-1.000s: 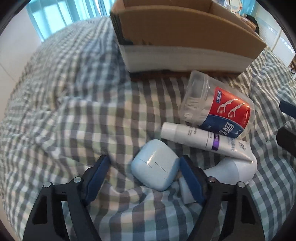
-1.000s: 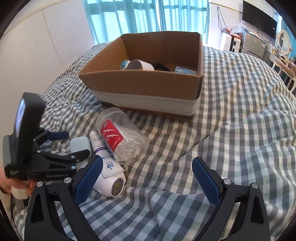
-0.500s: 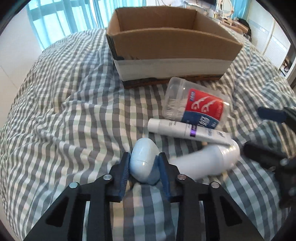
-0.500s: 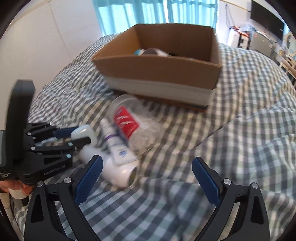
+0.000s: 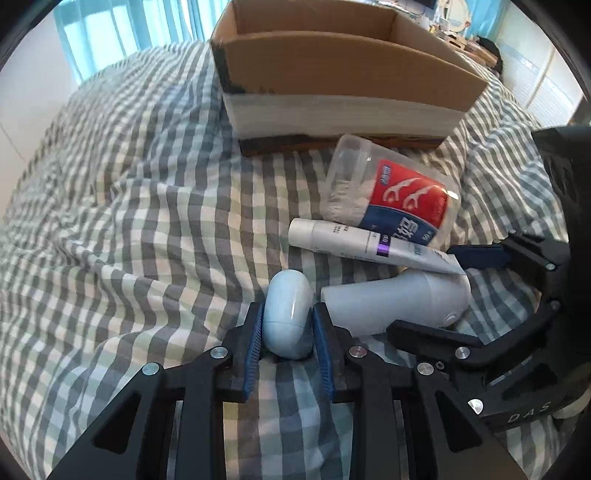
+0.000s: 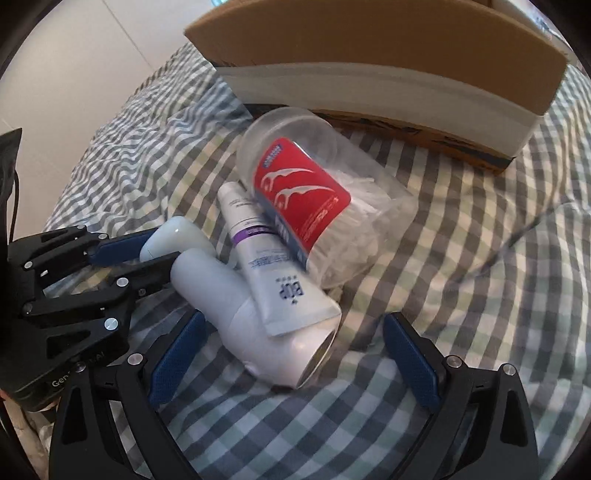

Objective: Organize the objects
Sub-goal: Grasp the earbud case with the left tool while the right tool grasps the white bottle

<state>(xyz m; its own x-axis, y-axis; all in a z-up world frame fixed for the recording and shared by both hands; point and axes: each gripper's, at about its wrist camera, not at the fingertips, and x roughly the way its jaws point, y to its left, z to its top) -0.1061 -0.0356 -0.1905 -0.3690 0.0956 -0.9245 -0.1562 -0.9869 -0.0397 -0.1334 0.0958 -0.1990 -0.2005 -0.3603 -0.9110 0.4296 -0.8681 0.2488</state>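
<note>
Left wrist view: the left hand-held gripper [image 5: 287, 334] clamps the pale blue case [image 5: 286, 318] at lower centre, on the checked bed [image 5: 122, 206].

Right wrist view: the right hand-held gripper [image 6: 295, 360] gapes wide around the white hair dryer [image 6: 255, 321], low in the frame.

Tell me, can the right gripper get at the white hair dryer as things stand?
Probably yes: the right gripper is open just short of the hair dryer. The white tube lies across it and might slide off.

A home bedroom: a grey-and-white checked duvet [image 5: 129, 206] fills most of the frame, teal curtains [image 5: 122, 33] hang over a bright window at upper left, and toiletries lie beside a cardboard box [image 5: 332, 74] at top.
</note>
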